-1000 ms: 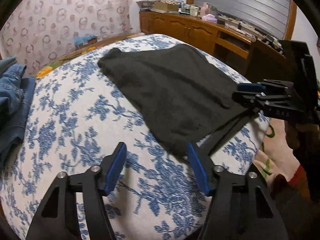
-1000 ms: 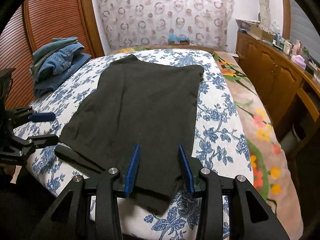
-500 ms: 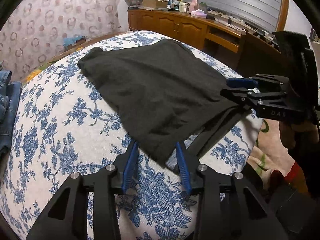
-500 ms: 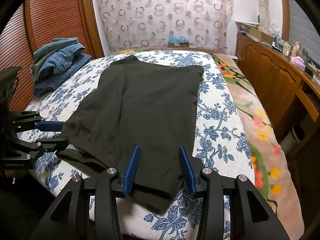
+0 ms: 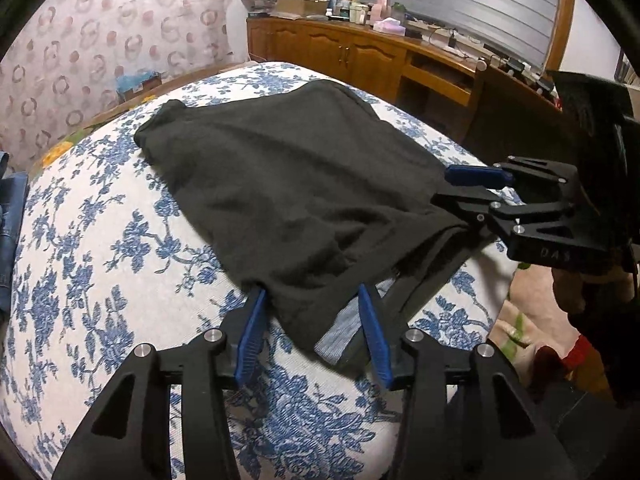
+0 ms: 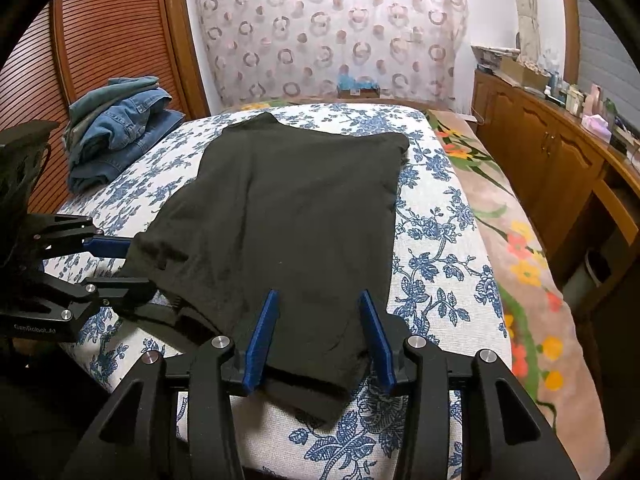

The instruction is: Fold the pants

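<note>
Black pants (image 5: 288, 184) lie flat on a blue-flowered bed; they also show in the right wrist view (image 6: 288, 216). My left gripper (image 5: 314, 298) is open, its blue pads on either side of the near left corner of the pants. My right gripper (image 6: 318, 312) is open, its pads on either side of the near right corner. Each gripper shows in the other view: the right gripper (image 5: 460, 190) at the right, the left gripper (image 6: 128, 264) at the left.
A pile of blue jeans (image 6: 116, 132) sits at the bed's far left by a wooden slatted door (image 6: 100, 36). A wooden cabinet (image 6: 560, 152) with clutter runs along the right. A flowered blanket (image 6: 520, 248) covers the bed's right side.
My left gripper has moved right and forward onto the pants' corner and narrowed its opening. My right gripper has edged forward over its corner.
</note>
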`<state>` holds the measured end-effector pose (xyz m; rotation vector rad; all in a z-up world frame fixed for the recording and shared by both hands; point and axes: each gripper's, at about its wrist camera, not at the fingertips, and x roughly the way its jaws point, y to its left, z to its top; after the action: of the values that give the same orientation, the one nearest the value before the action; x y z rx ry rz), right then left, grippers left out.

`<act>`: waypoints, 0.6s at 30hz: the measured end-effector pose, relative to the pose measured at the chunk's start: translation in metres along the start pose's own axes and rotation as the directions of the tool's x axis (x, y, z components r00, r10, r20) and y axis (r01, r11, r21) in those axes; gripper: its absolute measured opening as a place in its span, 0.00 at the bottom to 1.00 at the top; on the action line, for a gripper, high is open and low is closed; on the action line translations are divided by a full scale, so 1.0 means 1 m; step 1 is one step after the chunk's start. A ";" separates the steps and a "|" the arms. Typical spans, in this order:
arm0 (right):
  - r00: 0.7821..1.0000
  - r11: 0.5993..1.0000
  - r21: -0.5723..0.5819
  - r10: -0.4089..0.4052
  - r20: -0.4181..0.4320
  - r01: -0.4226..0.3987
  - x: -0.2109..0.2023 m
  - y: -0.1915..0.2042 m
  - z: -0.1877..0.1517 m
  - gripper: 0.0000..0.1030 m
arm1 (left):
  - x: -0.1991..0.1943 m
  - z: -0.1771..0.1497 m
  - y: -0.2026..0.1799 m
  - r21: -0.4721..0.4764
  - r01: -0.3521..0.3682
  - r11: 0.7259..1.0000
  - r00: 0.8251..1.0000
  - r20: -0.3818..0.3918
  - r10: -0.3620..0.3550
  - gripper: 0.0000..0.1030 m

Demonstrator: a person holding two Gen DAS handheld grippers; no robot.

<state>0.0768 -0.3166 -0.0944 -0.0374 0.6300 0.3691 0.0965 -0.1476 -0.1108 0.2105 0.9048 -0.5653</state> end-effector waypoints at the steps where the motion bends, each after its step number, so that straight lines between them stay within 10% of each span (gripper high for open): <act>1: 1.000 1.000 0.000 0.000 0.001 0.000 0.000 0.000 0.000 0.45 | 0.000 0.000 0.000 0.003 -0.001 1.000 1.000 0.000 0.001 0.47; 5: 1.000 1.000 0.000 0.003 0.003 -0.003 0.000 -0.001 -0.001 0.45 | -0.001 -0.003 0.002 -0.003 0.007 1.000 1.000 0.007 -0.007 0.44; 9: 1.000 1.000 0.001 0.008 0.007 -0.008 -0.001 -0.002 -0.001 0.45 | -0.008 -0.006 0.006 -0.024 0.017 1.000 1.000 0.014 -0.017 0.12; 18: 1.000 1.000 0.009 0.017 -0.001 -0.017 -0.001 -0.002 0.001 0.45 | -0.057 -0.017 0.000 -0.033 0.038 0.999 0.995 0.098 -0.034 0.09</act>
<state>0.0772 -0.3189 -0.0933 -0.0234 0.6335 0.3826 0.0574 -0.1199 -0.0758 0.1343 0.8241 -0.5879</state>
